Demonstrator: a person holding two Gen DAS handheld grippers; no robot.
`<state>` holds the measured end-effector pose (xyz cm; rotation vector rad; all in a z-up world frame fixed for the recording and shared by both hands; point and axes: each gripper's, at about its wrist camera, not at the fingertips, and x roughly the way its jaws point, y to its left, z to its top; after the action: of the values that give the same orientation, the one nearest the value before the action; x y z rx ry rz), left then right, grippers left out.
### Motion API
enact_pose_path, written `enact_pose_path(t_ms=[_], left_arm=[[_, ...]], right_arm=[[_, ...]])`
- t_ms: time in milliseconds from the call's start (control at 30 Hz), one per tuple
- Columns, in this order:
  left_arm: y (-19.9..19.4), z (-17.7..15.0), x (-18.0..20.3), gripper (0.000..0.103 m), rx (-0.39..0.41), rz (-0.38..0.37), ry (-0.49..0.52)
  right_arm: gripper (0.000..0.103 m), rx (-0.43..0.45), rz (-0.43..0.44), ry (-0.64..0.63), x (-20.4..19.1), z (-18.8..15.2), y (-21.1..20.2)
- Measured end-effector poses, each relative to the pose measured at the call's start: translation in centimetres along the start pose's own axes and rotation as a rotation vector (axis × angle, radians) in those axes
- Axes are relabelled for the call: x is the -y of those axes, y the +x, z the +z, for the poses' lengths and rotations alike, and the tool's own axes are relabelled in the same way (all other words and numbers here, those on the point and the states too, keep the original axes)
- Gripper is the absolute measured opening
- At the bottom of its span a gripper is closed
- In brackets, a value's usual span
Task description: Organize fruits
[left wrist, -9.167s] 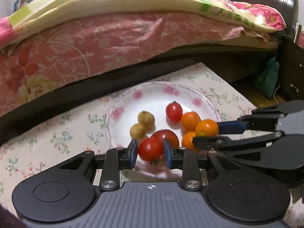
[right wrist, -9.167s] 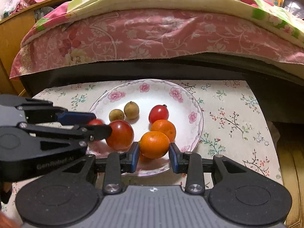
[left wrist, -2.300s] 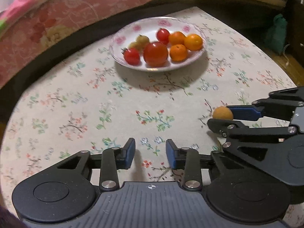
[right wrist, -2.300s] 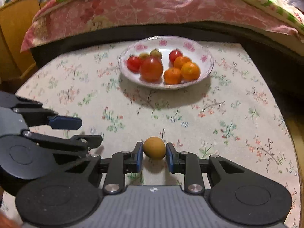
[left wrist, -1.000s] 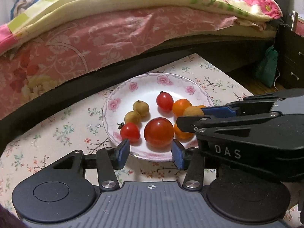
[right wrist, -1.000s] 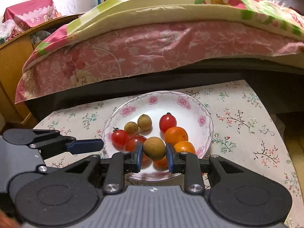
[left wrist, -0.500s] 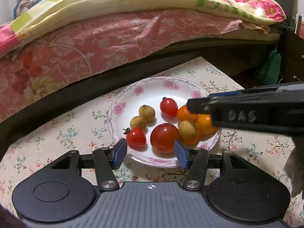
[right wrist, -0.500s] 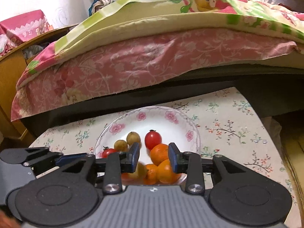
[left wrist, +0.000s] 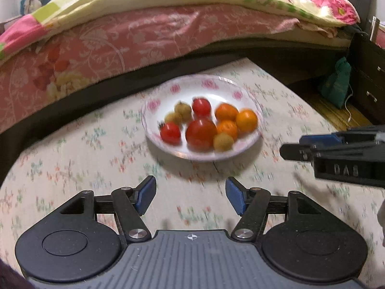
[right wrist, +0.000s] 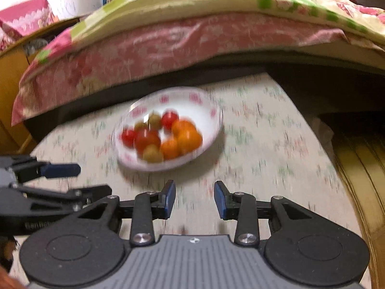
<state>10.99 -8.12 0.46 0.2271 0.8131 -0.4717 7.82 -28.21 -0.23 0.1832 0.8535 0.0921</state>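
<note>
Both my left gripper and right gripper have their jaws spread wide and hold nothing, hovering side by side over the floral tablecloth. All the fruit sits on the flowered plate ahead of them, the tan fruit at its near rim. Bare cloth lies between fingers and plate; the bed borders the table's far edge.

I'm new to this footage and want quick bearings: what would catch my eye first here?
First the floral plate in the middle of the flowered tablecloth, piled with red tomatoes, oranges and small brownish fruits. Behind it runs a bed under a pink patterned cover. Nearest the camera, the left tool and right tool hang open and empty, short of the plate.
</note>
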Motion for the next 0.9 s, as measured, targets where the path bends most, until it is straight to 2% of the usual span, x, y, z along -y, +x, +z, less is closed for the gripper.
enact_pose_path(t_ms=[267,467,567,733,900], left_arm=[[-1.4,-3.4,1.4,0.072,-0.039,-0.019,-0.037],[-2.8,-5.6,2.1,0.078,-0.049,-0.001,-0.066],[-3.8,-6.4,2.0,0.084,-0.049,0.02,-0.09],[-5.5,-7.3,1.7,0.09,-0.046,0.041,-0.122],[-6.7,-8.3,1.7,0.093,-0.04,0.059,-0.134]], right_arm=[[0.035,-0.028,0.008,-0.039,-2.2,-3.4,-2.1],[0.035,-0.04,0.005,-0.043,-3.3,-5.2,-3.6],[0.036,-0.041,0.004,-0.039,-3.7,-6.0,-4.5],[0.039,-0.036,0.013,-0.021,-4.3,-7.3,-6.3],[0.041,-0.037,0.015,-0.02,-4.9,-8.4,-7.6]])
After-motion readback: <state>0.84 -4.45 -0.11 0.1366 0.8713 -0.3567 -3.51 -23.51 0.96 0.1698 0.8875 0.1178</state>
